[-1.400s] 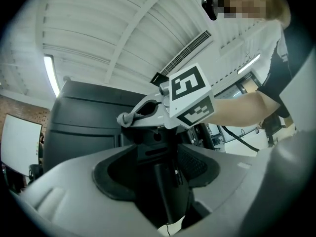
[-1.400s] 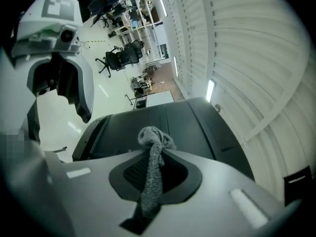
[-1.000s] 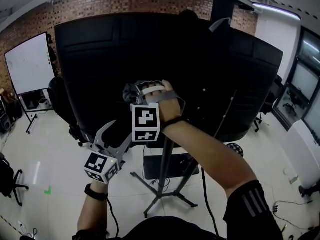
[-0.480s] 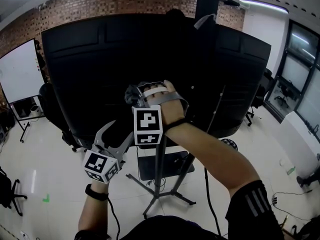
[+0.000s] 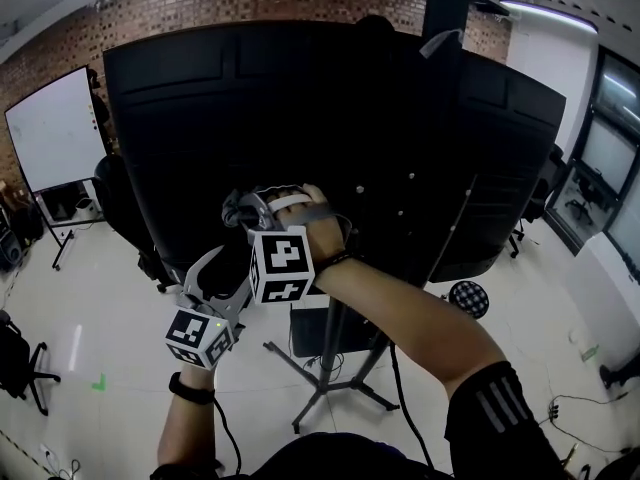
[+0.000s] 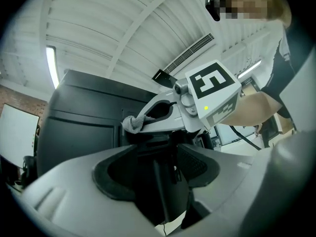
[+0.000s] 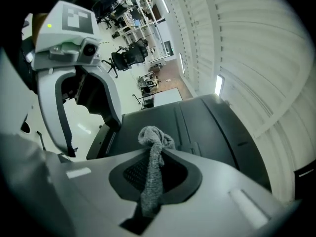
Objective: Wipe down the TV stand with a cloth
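Note:
The TV (image 5: 300, 118) shows its black back, mounted on a dark tripod stand (image 5: 335, 363). My right gripper (image 5: 246, 211) is shut on a grey cloth (image 5: 238, 206) and holds it against the lower back of the TV. In the right gripper view the cloth (image 7: 154, 162) hangs bunched between the pads of the right gripper (image 7: 155, 179). My left gripper (image 5: 220, 268) is lower and to the left, open, with nothing in it. In the left gripper view the left gripper (image 6: 158, 181) frames the stand's dark post, and the cloth (image 6: 132, 124) shows above.
A whiteboard (image 5: 55, 128) stands at the left and an office chair (image 5: 20, 358) at the far left. A black box (image 5: 335, 330) sits at the stand's base. A patterned stool (image 5: 468, 296) is at the right, with cables on the white floor.
My right gripper has slid down and to the left along the TV's back with the cloth. The left gripper has stayed about where it was.

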`<state>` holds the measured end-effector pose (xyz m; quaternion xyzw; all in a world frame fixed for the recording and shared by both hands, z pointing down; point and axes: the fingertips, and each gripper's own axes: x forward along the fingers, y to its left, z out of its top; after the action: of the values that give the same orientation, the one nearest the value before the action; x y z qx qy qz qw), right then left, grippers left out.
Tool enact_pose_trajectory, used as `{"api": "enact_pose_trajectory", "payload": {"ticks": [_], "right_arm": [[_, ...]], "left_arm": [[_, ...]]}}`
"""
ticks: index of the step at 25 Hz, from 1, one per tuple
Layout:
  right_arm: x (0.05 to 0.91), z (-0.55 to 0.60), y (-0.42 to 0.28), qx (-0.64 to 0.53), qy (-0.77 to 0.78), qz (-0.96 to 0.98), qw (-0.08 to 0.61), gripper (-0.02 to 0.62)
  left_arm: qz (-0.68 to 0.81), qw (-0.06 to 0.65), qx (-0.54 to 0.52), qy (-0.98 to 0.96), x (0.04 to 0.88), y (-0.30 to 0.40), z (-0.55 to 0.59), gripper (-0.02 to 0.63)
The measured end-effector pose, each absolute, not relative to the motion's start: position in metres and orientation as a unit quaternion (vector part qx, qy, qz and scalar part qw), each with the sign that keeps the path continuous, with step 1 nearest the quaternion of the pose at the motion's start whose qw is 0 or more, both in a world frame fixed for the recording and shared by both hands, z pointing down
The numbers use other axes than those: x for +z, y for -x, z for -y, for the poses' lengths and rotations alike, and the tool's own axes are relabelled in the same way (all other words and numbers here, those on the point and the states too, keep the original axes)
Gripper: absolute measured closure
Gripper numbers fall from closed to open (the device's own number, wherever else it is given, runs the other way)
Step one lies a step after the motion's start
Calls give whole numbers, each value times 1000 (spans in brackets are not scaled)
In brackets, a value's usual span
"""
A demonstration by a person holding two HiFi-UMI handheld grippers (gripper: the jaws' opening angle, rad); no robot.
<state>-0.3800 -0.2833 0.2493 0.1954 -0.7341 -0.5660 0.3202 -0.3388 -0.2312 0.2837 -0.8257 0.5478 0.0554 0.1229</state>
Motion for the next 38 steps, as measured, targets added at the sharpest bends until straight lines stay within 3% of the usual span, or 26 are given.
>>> {"api": "enact_pose_trajectory", "payload": {"ticks": [8, 27, 31, 38], "right_arm": [[274, 306, 391, -590, -201, 700, 350, 574], [275, 330, 299, -590, -251, 621, 451, 575], [272, 323, 294, -587, -250, 639, 430, 574], [226, 282, 276, -543, -245, 746, 297, 574]], "left_arm": [[-567, 109, 41, 816, 299, 360, 225, 328], [-495, 117, 43, 860, 292, 289, 258, 328], [-492, 117, 41, 862, 291, 282, 259, 328], [-491, 128, 41, 861, 282, 276, 254, 328]]}}
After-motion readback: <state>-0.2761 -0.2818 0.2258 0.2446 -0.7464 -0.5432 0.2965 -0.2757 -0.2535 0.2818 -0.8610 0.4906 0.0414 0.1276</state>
